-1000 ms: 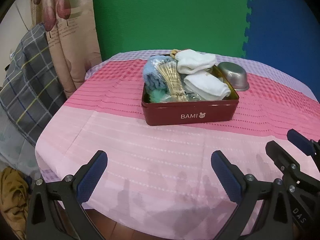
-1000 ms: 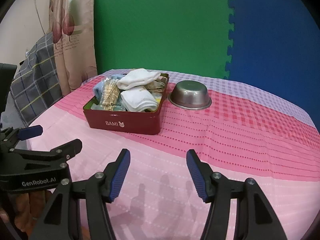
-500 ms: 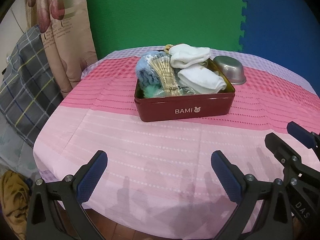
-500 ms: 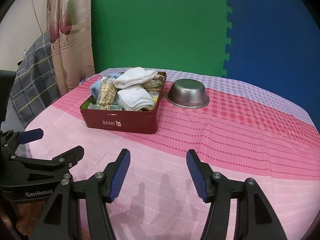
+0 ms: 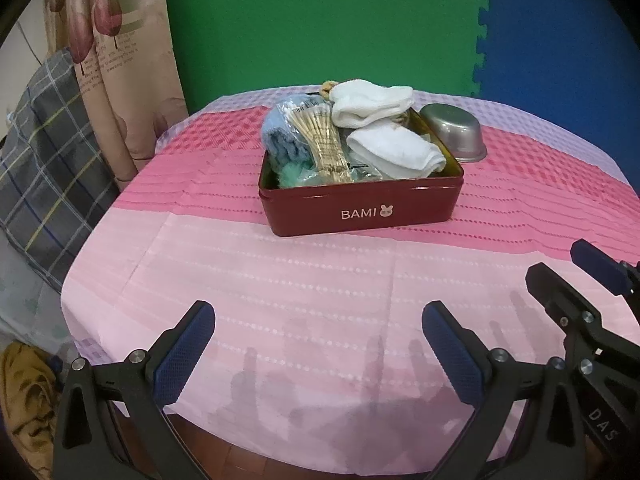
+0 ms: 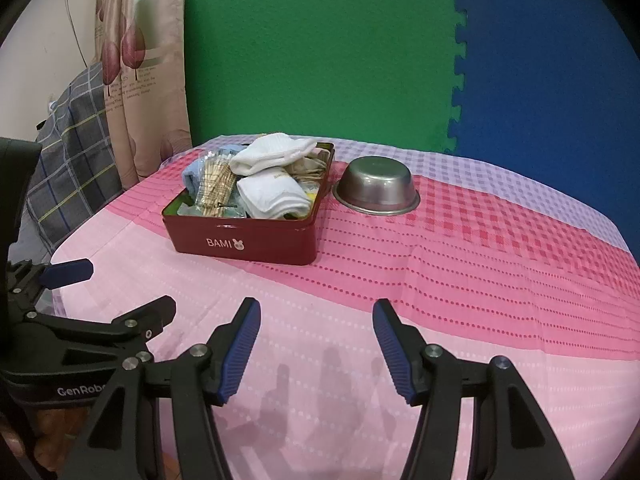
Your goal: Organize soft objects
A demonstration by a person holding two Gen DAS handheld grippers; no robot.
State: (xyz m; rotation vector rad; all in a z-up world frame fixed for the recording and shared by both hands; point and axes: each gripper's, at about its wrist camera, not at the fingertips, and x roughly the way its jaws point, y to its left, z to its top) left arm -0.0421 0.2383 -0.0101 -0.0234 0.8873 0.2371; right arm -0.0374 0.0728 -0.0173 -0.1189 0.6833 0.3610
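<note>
A dark red BAMI tin (image 5: 360,212) (image 6: 244,238) stands mid-table, filled with soft things: two rolled white socks (image 5: 394,148) (image 6: 274,194), a blue cloth (image 5: 288,136) (image 6: 192,178), a bagged bundle of wooden sticks (image 5: 324,142) (image 6: 216,184) and beige cloth (image 6: 308,168). A steel bowl (image 5: 454,132) (image 6: 376,186) sits just right of the tin. My left gripper (image 5: 318,350) is open and empty over the near table edge. My right gripper (image 6: 316,346) is open and empty beside it, near the front.
The round table has a pink and red checked cloth (image 5: 320,280) (image 6: 480,264). A grey plaid fabric (image 5: 40,160) and a curtain (image 5: 120,60) hang at the left. Green and blue foam mats (image 6: 320,40) stand behind. Yellow cloth (image 5: 24,400) lies on the floor at left.
Both grippers have drawn back slightly from the tin, which now looks a little farther and more centred. Both stay open and empty.
</note>
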